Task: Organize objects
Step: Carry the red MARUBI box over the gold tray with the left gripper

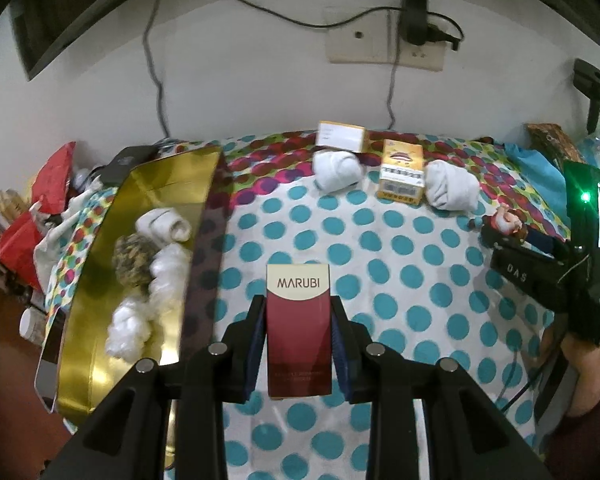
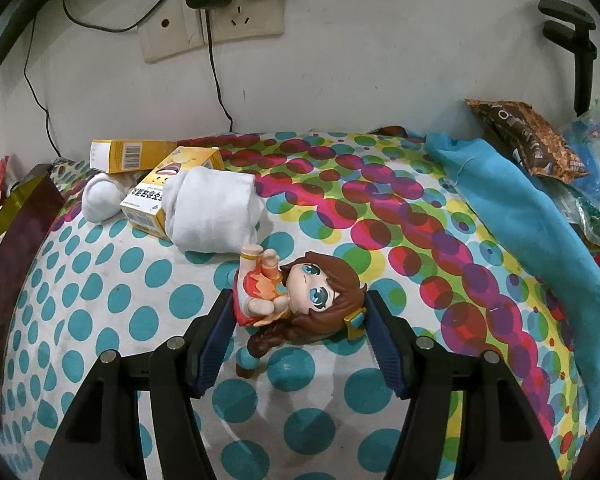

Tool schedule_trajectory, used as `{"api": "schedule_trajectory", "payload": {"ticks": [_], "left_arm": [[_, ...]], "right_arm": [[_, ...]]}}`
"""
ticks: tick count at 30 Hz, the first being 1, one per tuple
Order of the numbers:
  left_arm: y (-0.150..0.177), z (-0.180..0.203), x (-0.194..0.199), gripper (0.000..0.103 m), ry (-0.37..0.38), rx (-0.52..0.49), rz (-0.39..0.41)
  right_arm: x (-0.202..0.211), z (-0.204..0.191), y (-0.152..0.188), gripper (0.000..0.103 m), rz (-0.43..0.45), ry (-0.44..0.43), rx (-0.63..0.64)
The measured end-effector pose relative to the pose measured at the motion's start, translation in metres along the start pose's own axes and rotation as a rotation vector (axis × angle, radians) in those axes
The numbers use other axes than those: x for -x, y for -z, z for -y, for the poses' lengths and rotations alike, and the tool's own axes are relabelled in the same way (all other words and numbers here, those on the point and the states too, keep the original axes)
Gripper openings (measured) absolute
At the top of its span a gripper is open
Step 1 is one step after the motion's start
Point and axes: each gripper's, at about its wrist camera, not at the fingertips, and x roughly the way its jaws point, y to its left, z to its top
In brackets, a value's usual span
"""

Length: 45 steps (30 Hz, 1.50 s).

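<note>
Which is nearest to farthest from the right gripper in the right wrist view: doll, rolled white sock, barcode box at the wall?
1. Doll: between the right gripper's fingers, lying on the dotted cloth.
2. Rolled white sock: just beyond the doll, up and left, against a yellow box.
3. Barcode box: farthest, back left by the wall.

One red Marubi carton (image 1: 299, 330); two yellow boxes (image 1: 402, 176) (image 1: 341, 135); two rolled white socks on the counter (image 1: 336, 170) (image 1: 452, 190); one doll (image 2: 300, 300); one gold tray (image 1: 100, 340).
</note>
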Motion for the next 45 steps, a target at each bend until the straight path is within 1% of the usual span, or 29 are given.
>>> {"api": "schedule_trajectory", "payload": {"ticks": [14, 16, 21, 23, 27, 29, 30, 31, 33, 36, 38, 39, 42, 45], "left_arm": [[0.014, -0.062, 0.034, 0.03, -0.038, 0.053, 0.029], [0.012, -0.074, 0.036, 0.03, -0.024, 0.066, 0.028], [0.002, -0.114, 0.043, 0.03, -0.064, 0.096, 0.044], [-0.003, -0.13, 0.043, 0.03, -0.062, 0.112, 0.043], [-0.01, -0.153, 0.037, 0.03, -0.064, 0.119, 0.021], [-0.012, -0.158, 0.031, 0.03, -0.047, 0.104, 0.01], [-0.012, -0.161, 0.027, 0.03, -0.04, 0.113, 0.003], [-0.011, -0.163, 0.024, 0.03, -0.02, 0.115, -0.003], [-0.012, -0.167, 0.014, 0.03, 0.045, 0.125, -0.027], [-0.011, -0.17, -0.001, 0.03, 0.093, 0.134, -0.062], [-0.011, -0.17, -0.008, 0.03, 0.078, 0.142, -0.077], [-0.011, -0.17, -0.013, 0.03, 0.087, 0.133, -0.086], [-0.011, -0.168, -0.02, 0.03, 0.076, 0.122, -0.094], [-0.013, -0.168, -0.03, 0.03, 0.083, 0.117, -0.101]], "right_arm": [[-0.003, -0.002, 0.0, 0.061, -0.005, 0.023, 0.007], [-0.002, 0.0, 0.0, 0.061, -0.005, 0.024, 0.008], [-0.003, -0.002, 0.001, 0.061, -0.006, 0.029, 0.007], [-0.004, -0.004, 0.001, 0.061, -0.005, 0.031, 0.007], [-0.004, -0.004, 0.001, 0.061, -0.005, 0.031, 0.006], [-0.004, -0.005, 0.001, 0.061, -0.005, 0.033, 0.006], [-0.004, -0.004, 0.001, 0.061, -0.005, 0.034, 0.006], [-0.004, -0.002, 0.002, 0.061, -0.005, 0.034, 0.006], [-0.005, -0.005, 0.002, 0.061, -0.005, 0.035, 0.005], [-0.006, -0.006, 0.001, 0.06, -0.007, 0.04, 0.006], [-0.007, -0.006, 0.002, 0.059, -0.012, 0.046, 0.008], [-0.007, -0.003, 0.002, 0.059, -0.014, 0.045, 0.006], [-0.007, -0.001, 0.003, 0.059, -0.014, 0.047, 0.005], [-0.009, -0.007, 0.002, 0.059, -0.015, 0.052, 0.006]]}}
